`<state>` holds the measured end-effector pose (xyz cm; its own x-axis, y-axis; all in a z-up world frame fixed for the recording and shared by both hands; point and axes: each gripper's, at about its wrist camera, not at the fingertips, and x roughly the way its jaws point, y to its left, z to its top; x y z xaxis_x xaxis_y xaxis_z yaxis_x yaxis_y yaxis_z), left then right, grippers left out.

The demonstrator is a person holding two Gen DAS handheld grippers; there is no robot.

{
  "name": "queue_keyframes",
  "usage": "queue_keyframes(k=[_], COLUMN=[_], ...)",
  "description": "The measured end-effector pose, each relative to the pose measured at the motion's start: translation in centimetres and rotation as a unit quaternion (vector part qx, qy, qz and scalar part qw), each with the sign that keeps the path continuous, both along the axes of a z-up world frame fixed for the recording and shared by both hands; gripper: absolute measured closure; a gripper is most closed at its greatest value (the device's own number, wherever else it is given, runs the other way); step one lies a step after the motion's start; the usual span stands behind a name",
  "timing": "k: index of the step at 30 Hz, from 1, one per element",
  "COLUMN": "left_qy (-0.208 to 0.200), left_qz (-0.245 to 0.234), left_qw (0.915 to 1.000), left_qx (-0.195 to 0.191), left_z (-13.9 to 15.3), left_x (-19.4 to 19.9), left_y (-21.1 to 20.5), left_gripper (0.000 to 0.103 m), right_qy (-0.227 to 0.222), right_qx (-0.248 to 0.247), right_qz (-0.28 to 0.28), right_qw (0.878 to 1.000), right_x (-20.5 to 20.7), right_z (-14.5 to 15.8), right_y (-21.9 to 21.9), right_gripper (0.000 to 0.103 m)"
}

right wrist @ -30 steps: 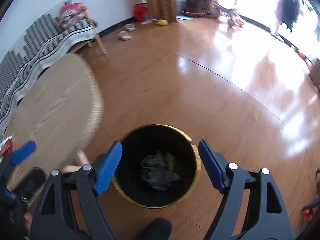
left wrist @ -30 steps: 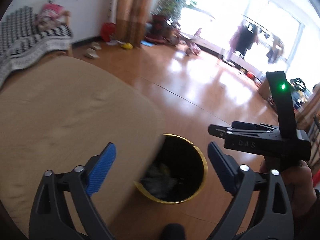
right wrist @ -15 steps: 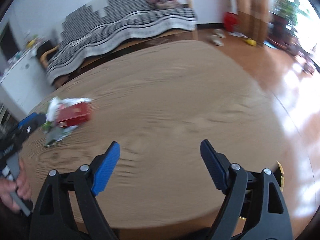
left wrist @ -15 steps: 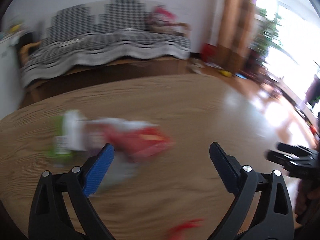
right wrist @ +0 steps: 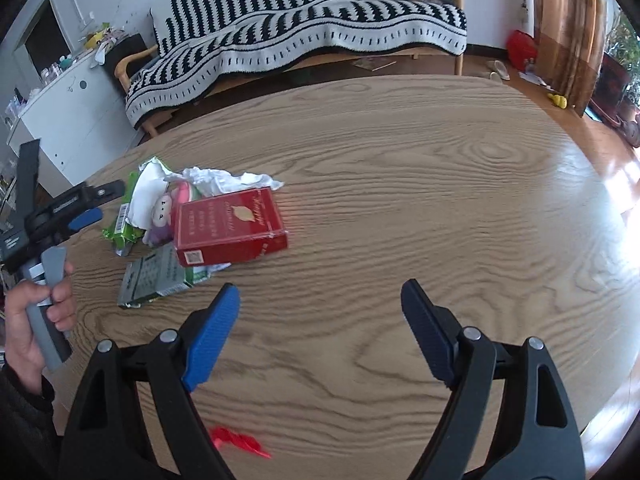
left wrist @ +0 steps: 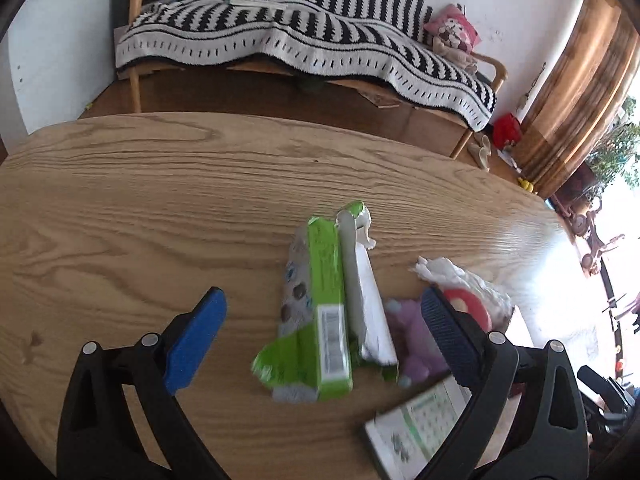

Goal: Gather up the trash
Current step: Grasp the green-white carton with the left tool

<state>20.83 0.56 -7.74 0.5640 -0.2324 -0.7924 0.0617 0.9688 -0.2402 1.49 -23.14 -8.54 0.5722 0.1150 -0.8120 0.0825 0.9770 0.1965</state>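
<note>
A heap of trash lies on the wooden table (left wrist: 120,208). In the left wrist view a torn green and white carton (left wrist: 324,320) lies between the fingers of my open, empty left gripper (left wrist: 324,340), with a purple toy wrapper (left wrist: 416,340), crumpled white tissue (left wrist: 468,280) and a green-white box (left wrist: 416,428) to its right. In the right wrist view a red box (right wrist: 230,228) tops the heap, the green-white box (right wrist: 156,276) in front. A red scrap (right wrist: 236,440) lies by my open, empty right gripper (right wrist: 320,328). My left gripper (right wrist: 80,216) shows at the left.
A bench with a black and white striped blanket (left wrist: 304,40) stands behind the table. A white cabinet (right wrist: 68,120) is at the left. Wooden floor with a curtain (right wrist: 568,28) lies to the right. The table (right wrist: 440,200) extends right of the heap.
Both grippers swung from over the black bin on the floor back over the table. The trash heap now lies in front of the left gripper.
</note>
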Motion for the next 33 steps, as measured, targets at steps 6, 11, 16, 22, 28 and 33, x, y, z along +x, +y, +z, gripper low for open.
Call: queue_keyframes(k=[6,11,16,22,28,33], left_qy=[0.0,0.006,-0.006,-0.035,-0.062,-0.042], left_qz=[0.003,0.004,0.005,0.024,0.025,0.001], left_qw=[1.0,0.9998,0.9998,0.9977,0.9935,0.9955], left_qx=[-0.003,-0.018,-0.02,-0.054,-0.092,-0.086], left_z=[-1.7,-1.7,-0.7,3.0,6.2,5.4], left_x=[2.4,3.2,2.4,0.3,-3.7,-6.2], left_y=[-0.5,-0.1,0.5,3.0,5.0,5.0], left_gripper=[0.017,0.081,0.093,0.093,0.093,0.093], right_qy=[0.004,0.005,-0.001,-0.016,-0.018,0.016], right_qx=[0.0,-0.002,0.01,0.021,0.038,0.103], right_qz=[0.012,0.018,0.018,0.026,0.046,0.046], right_qw=[1.0,1.0,1.0,0.999,0.998,0.993], right_x=[1.5,1.8,1.7,1.7,2.9,4.2], right_z=[-0.5,-0.7,-0.3,0.6,0.3,-1.1], right_y=[1.5,1.7,1.7,2.1,3.4,3.9], right_gripper=[0.023,0.023,0.023,0.023,0.013,0.013])
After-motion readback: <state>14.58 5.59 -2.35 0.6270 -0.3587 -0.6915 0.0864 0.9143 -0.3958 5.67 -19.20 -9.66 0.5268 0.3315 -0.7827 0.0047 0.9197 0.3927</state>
